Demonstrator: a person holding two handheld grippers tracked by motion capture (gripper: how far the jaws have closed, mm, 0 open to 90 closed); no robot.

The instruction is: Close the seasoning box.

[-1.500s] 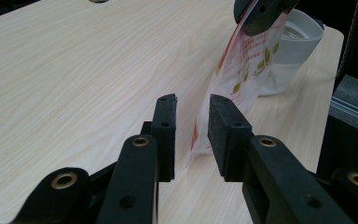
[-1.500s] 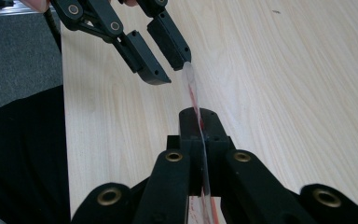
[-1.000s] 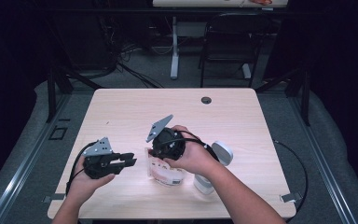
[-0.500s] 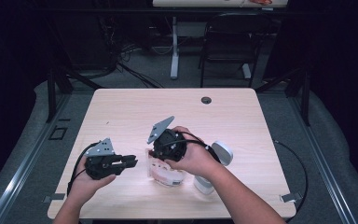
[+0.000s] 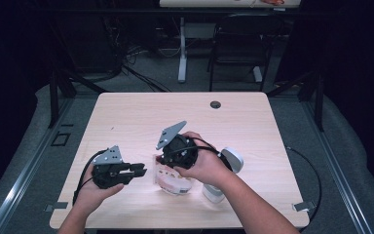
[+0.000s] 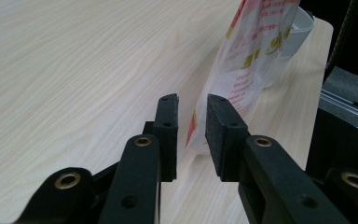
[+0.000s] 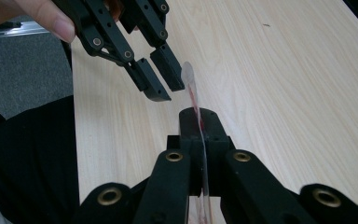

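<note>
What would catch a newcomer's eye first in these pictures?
Near the table's front middle, the right gripper has its jaws clamped on the thin edge of a clear plastic bag with red print. The left gripper sits just left of it, its jaws having just been opening, parted around the bag's corner without visibly pressing it. Behind the right hand lies a white rounded object on the pale wooden table.

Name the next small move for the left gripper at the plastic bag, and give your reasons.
Probably ease the left gripper forward so its open jaws straddle the plastic bag edge, then close. The right gripper is shut on the bag's edge, holding it upright, while the left jaws, which have just been opening slightly, sit beside that edge, not yet pressing it.
</note>
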